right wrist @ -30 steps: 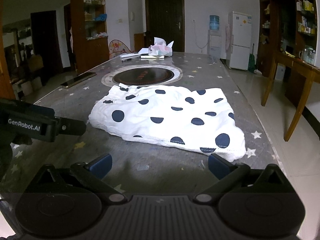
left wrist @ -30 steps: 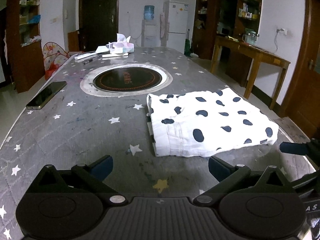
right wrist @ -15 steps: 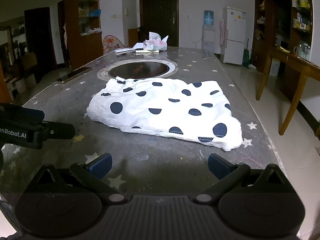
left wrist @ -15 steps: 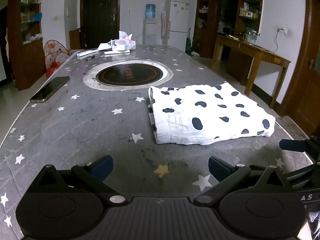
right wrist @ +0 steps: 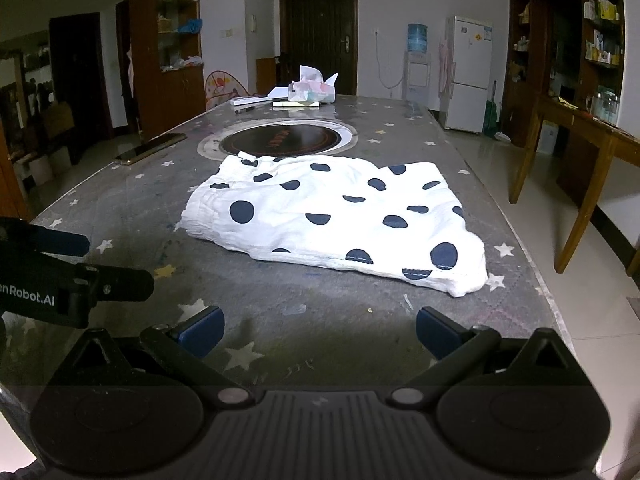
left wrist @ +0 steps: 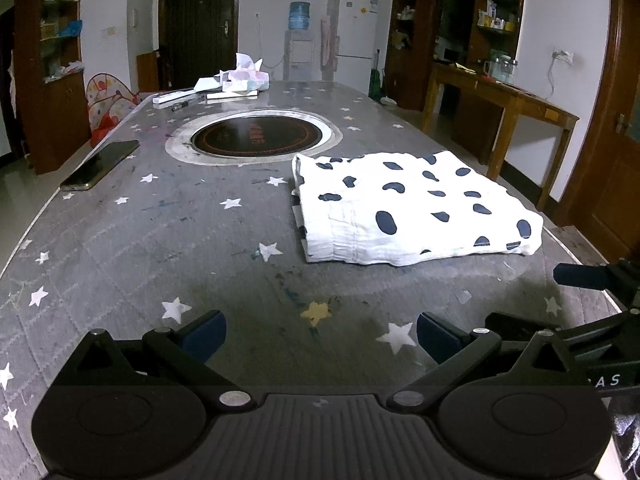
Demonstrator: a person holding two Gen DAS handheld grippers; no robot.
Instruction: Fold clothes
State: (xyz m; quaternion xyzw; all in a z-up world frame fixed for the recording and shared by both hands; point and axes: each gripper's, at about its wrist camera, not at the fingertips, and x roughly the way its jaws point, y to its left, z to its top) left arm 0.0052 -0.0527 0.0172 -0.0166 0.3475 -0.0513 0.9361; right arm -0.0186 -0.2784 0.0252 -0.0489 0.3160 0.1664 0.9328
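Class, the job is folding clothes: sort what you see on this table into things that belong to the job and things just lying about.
Belongs to the job:
spotted cloth, folded on the table
left gripper, open
right gripper, open

Just lying about:
phone
tissue pack
remote
pen
hotplate, set in the table

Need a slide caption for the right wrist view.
Open right gripper facing folded polka-dot garment on star-patterned table.
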